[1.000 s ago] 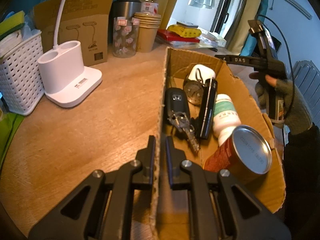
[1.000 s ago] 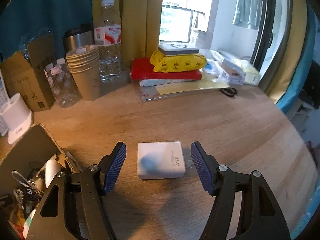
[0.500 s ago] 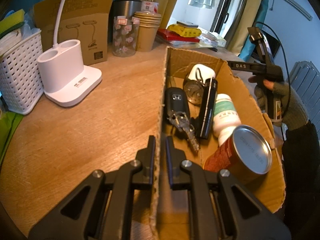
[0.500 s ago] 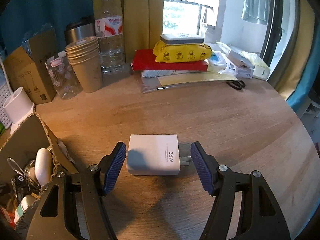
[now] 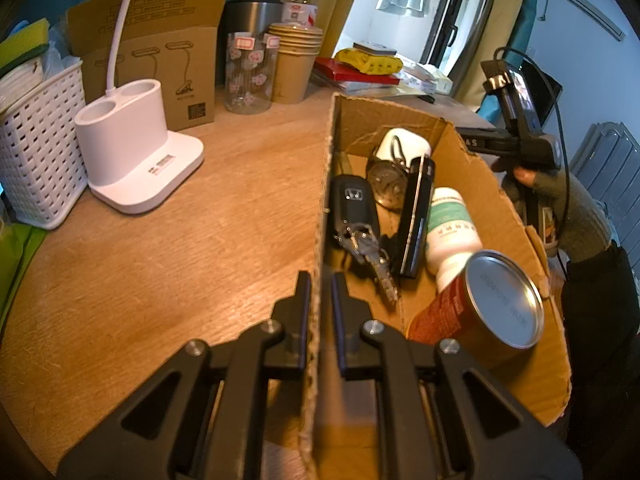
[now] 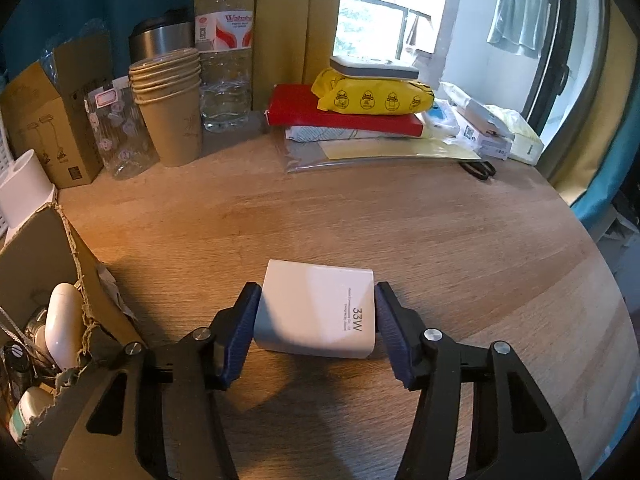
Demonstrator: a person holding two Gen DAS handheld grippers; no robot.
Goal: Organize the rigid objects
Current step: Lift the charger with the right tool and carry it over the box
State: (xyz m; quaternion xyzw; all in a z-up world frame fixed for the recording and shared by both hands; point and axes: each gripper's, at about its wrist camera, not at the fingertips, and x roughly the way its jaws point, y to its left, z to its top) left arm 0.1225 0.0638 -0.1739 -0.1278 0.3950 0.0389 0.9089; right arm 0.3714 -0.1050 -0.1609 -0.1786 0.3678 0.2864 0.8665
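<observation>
White charger [image 6: 316,312] lies on the counter [image 6: 440,232] at lower centre, between the right hand-held gripper [image 6: 316,330] pads, which have just been closing onto its sides. It should squeeze squarely before lifting. The left hand-held gripper [image 5: 320,292] pinches the cardboard box [image 5: 324,184] wall, steadying it.

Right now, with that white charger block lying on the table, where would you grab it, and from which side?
Across its two short flat ends, from above and in front. The white charger lies flat on the wooden table, so its broad face offers nothing to pinch, while its ends are parallel. The right gripper has just been closing, and its blue pads now sit against those ends.
</observation>
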